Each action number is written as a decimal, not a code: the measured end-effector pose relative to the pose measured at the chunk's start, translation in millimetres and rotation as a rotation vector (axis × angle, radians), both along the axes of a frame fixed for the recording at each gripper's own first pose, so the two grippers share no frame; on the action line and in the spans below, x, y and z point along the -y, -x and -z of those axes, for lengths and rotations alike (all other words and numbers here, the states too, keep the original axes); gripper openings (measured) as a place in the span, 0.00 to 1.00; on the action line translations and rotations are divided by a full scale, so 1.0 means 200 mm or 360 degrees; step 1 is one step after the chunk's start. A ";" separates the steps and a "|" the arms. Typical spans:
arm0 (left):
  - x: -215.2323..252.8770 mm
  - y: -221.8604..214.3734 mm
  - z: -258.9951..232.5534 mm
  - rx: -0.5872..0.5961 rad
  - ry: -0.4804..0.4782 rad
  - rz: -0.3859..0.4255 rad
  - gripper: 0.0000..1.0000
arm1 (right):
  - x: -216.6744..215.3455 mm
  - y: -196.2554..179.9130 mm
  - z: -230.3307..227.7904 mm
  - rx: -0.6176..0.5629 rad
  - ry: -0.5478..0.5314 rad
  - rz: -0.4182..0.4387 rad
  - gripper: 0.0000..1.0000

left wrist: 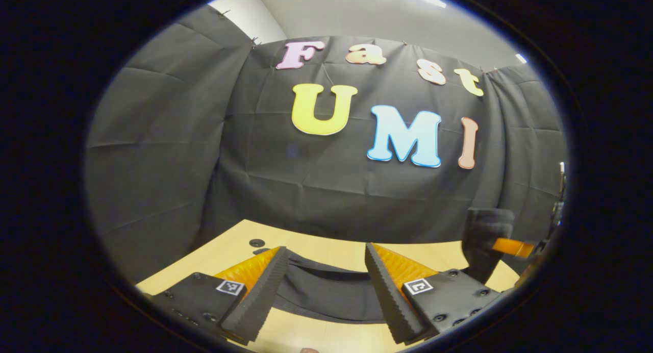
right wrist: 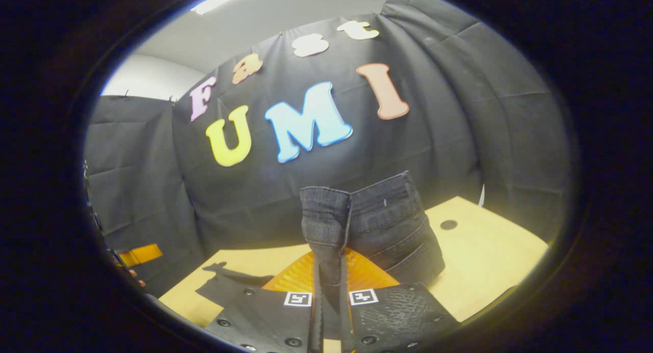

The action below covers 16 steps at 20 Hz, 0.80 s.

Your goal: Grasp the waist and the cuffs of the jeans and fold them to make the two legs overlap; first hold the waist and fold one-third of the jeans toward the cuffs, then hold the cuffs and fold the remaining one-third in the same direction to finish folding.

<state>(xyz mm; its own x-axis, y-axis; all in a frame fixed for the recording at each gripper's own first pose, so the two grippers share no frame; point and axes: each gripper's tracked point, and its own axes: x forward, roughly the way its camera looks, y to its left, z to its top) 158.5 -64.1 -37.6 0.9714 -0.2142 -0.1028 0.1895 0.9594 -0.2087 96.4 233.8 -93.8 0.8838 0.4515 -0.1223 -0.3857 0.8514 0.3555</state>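
Right gripper (right wrist: pixel 329 312) at the bottom centre of the right gripper view is clamped on the jeans (right wrist: pixel 377 225): both fingers pressed together with a strip of dark denim pinched between them. Denim rises from the jaws as a bunched hem and stands up in the middle of the frame, more folds with visible stitching hanging just right of it, lifted off the table (right wrist: pixel 490 261). Wooden tabletop runs across the lower part of that view, with a round dark hole (right wrist: pixel 448 224) at right. A flat dark piece of fabric lies on the wood at lower left.

Left gripper (left wrist: pixel 326 271) in the left gripper view, bottom centre: jaws wide apart, nothing between the fingers, holding nothing. Between and beyond its spread fingers a dark part of the jeans (left wrist: pixel 326 292) lies flat on the table (left wrist: pixel 229 251), bottom centre of the frame. Cannot tell if the fingertips touch the cloth. Another round hole (left wrist: pixel 256 242) in the wood sits just above the left finger. At the right edge of this view, a dark bunch of denim hangs above the table, with part of the other gripper beside it.
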 end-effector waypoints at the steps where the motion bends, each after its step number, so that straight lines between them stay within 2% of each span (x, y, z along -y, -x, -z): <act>1: -0.01 0.00 0.01 -0.0004 -0.0009 -0.0004 0.97 | -0.05 0.01 0.07 -0.0040 0.0021 -0.0024 0.12; 2: -0.02 0.00 0.02 -0.0007 -0.0017 -0.0009 1.00 | -0.10 0.01 0.12 -0.0068 0.0039 -0.0047 0.12; 3: -0.03 -0.01 0.03 -0.0011 -0.0022 -0.0014 0.97 | -0.16 0.00 0.18 -0.0099 0.0044 -0.0079 0.12; 7: -0.05 0.00 0.09 -0.0050 -0.0025 -0.0035 0.97 | -0.32 0.03 0.35 -0.0147 0.0088 -0.0211 0.13; 10: -0.04 -0.01 0.14 -0.0082 -0.0032 -0.0041 0.97 | -0.40 0.05 0.43 -0.0304 0.0054 -0.0306 0.17; 11: -0.04 -0.01 0.15 -0.0091 -0.0043 -0.0046 0.97 | -0.41 0.07 0.42 -0.0345 0.0026 -0.0320 0.23; 13: -0.05 -0.03 0.17 -0.0101 -0.0040 -0.0058 0.97 | -0.36 0.07 0.39 -0.0296 0.0082 -0.0291 0.48; 14: -0.05 -0.03 0.18 -0.0109 -0.0027 -0.0064 0.98 | -0.33 0.07 0.37 -0.0260 0.0116 -0.0284 0.48; 15: -0.05 -0.04 0.18 -0.0117 -0.0010 -0.0077 0.97 | -0.30 0.09 0.35 -0.0226 0.0149 -0.0283 0.56; 16: -0.05 -0.04 0.20 -0.0135 0.0016 -0.0088 0.98 | -0.26 0.12 0.32 -0.0202 0.0178 -0.0273 0.80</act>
<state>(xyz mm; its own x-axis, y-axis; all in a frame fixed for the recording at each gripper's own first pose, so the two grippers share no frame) 166.7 -54.1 -78.3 0.9696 -0.1619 -0.1835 0.1174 0.9657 -0.2316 72.6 285.8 -157.9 0.7697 0.5713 -0.2851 -0.4864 0.8139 0.3177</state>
